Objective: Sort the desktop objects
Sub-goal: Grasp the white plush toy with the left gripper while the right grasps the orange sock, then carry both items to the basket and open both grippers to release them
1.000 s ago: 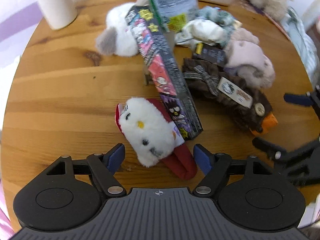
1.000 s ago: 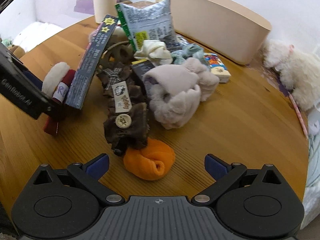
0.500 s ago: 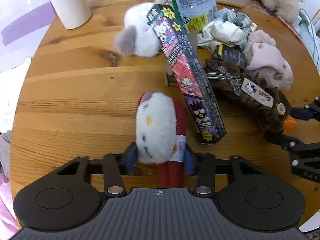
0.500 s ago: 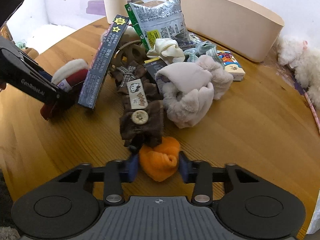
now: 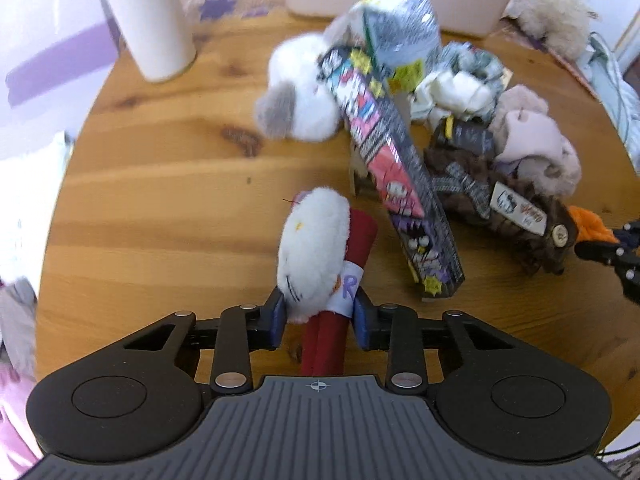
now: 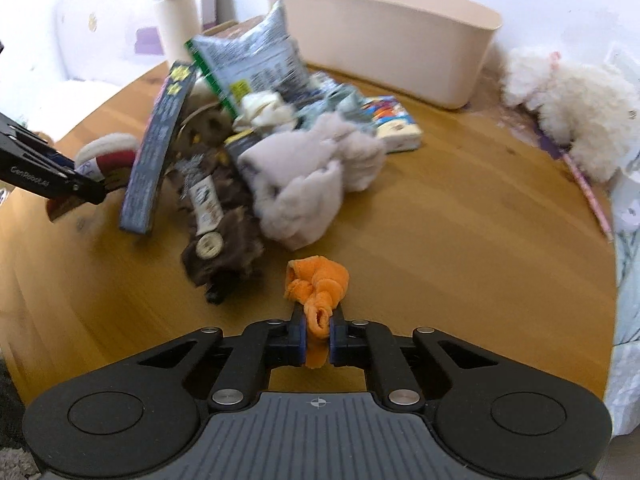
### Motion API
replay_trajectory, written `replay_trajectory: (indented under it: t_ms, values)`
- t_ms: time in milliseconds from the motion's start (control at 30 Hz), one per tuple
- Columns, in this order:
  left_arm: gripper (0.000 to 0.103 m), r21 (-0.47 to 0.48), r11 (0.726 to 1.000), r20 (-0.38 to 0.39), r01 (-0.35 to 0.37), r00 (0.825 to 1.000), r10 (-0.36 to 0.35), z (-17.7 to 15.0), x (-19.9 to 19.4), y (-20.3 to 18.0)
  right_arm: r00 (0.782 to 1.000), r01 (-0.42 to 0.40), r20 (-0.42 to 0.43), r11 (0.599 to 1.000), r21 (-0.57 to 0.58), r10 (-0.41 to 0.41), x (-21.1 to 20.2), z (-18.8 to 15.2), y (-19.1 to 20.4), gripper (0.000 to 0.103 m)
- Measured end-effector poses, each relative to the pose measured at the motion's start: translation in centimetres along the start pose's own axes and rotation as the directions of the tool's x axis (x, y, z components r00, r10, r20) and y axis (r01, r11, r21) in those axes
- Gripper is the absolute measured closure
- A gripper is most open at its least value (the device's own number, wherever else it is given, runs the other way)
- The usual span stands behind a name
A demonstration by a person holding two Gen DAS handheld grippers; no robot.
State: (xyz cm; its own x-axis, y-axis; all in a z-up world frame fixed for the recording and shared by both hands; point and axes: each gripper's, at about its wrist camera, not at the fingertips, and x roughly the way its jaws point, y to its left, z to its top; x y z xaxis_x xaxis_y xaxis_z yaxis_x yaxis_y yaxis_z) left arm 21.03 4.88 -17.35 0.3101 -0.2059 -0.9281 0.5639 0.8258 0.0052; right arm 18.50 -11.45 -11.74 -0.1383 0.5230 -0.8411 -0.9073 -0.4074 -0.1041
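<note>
Left gripper [image 5: 319, 314], lower centre of the left wrist view: fingers closing on a white plush cat toy [image 5: 314, 250] with a red body and a white band bearing a purple letter. The blue pads press its lower end from both sides. The plush face is fluffy, with a small yellow nose and dark whisker marks; the red part runs down between the fingers toward the camera.

Right gripper [image 6: 318, 338], lower centre of the right wrist view: fingers drawn narrow and clamped on an orange cloth roll [image 6: 317, 286]. The cloth is bunched and knotted-looking, its free end fanning out above the pads, with a strip squeezed between them.

Round wooden tabletop [image 5: 160, 208], warm grain with dark knots. The pile sits in the upper right of the left view: a long dark cartoon-printed box [image 5: 394, 184] leaning diagonally, a silver snack bag [image 5: 402, 28] standing behind it, a white and grey plush [image 5: 300, 100] to the box's left, a brown furry pouch [image 5: 504, 208] with a white label and a button, and a pale pink fleece bundle [image 5: 536, 144] at far right.

A white cylindrical bottle [image 5: 148, 20] stands at upper left. A beige storage bin [image 6: 384, 36] stands at the top of the right view, behind the pile. A fluffy white stuffed animal [image 6: 568, 104] lies at the right edge.
</note>
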Motion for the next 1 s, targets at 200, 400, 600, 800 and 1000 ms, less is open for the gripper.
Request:
replay_trajectory:
  t_ms: [200,400,600,800,1000]
  values:
    - [0.07,-0.023,0.999,0.051,-0.029,0.998,0.03,2.3,-1.4,1.2,0.998,0.041,0.043,0.999,-0.008,-0.041,-0.8,1.9,-1.9,0.094]
    - [0.07,-0.053,0.998,0.1,-0.031,0.994,0.036,5.2,-2.7,2.7,0.989,0.102,0.107,0.995,0.014,-0.103,-1.6,4.5,-4.1,0.093]
    - [0.07,-0.092,0.995,0.146,-0.043,0.988,0.056,8.8,-3.4,4.5,0.976,0.123,0.175,0.991,0.048,-0.13,-1.9,7.3,-6.5,0.093]
    - [0.07,-0.114,0.993,0.186,-0.037,0.981,0.058,13.2,-4.0,5.1,0.961,0.161,0.218,0.986,0.046,-0.167,-1.6,11.5,-7.9,0.093]
    - [0.07,-0.078,0.996,0.261,-0.034,0.964,0.053,17.9,-4.7,4.3,0.944,0.18,0.272,0.983,0.043,-0.185,-1.5,15.9,-9.6,0.092]
